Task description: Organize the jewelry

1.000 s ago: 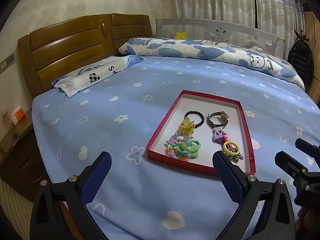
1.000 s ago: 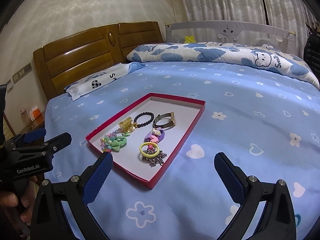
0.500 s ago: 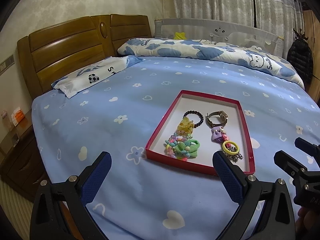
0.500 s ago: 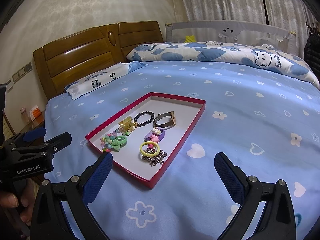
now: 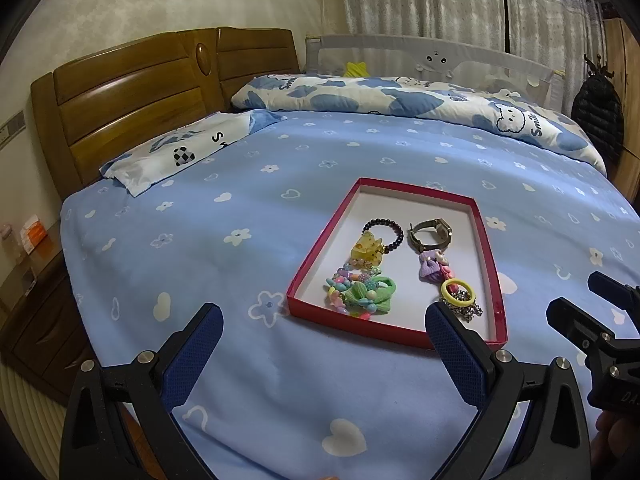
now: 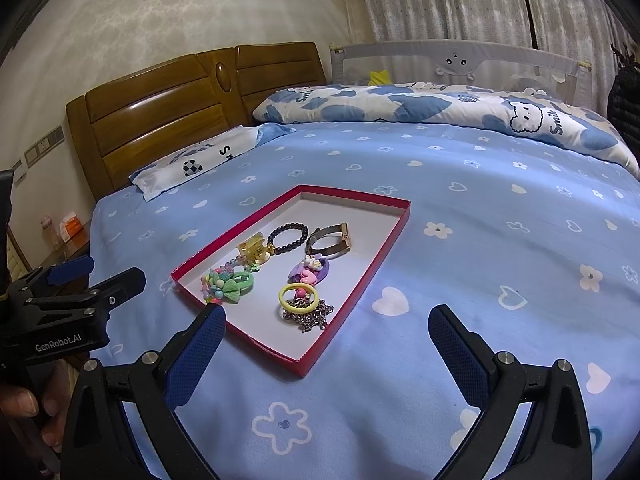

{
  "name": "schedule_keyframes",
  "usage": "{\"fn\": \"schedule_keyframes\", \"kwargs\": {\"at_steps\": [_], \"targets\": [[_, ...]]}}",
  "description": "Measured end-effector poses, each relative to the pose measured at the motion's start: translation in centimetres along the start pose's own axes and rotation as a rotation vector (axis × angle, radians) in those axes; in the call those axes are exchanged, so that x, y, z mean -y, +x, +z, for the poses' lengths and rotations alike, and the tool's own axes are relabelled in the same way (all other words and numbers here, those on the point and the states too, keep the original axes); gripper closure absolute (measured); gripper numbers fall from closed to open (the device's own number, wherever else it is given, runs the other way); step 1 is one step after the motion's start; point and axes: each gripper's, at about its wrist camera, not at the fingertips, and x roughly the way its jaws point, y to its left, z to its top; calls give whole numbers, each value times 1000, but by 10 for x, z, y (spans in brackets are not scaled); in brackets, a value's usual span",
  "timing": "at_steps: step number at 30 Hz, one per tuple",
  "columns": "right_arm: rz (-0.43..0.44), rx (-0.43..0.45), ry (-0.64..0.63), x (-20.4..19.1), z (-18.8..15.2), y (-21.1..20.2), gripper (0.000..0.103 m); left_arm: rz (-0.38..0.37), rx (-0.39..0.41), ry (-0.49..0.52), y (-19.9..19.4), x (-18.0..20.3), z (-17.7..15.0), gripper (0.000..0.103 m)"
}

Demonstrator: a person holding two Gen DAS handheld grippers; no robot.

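A red-walled tray (image 5: 490,256) (image 6: 368,268) lies on the blue bed sheet. In it lie a black bead bracelet (image 5: 394,229) (image 6: 289,236), a metal watch (image 5: 431,233) (image 6: 329,237), a yellow clip (image 5: 365,251) (image 6: 253,249), a green hair tie with coloured beads (image 5: 362,291) (image 6: 230,283), a purple charm (image 5: 433,267) (image 6: 309,271), and a yellow ring on a silver chain (image 5: 458,298) (image 6: 299,300). My left gripper (image 5: 322,340) is open and empty, held above the sheet just before the tray's near edge. My right gripper (image 6: 326,342) is open and empty, right of the tray's near corner.
A wooden headboard (image 5: 132,116) and a pillow (image 5: 192,148) are at the left. A folded cloud-print quilt (image 5: 420,100) and a white bed rail (image 5: 440,52) run along the far side. A bedside cabinet (image 5: 32,280) stands at the lower left.
Both grippers have stayed open and nearly still; the view has barely shifted. The items in the tray have not moved.
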Motion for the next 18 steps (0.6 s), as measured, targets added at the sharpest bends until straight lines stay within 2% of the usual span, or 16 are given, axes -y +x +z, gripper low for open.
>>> {"fn": "schedule_keyframes", "kwargs": {"at_steps": [18], "targets": [[2, 5, 1, 0, 2, -2, 1, -5, -1, 5, 0, 2, -1, 1]]}}
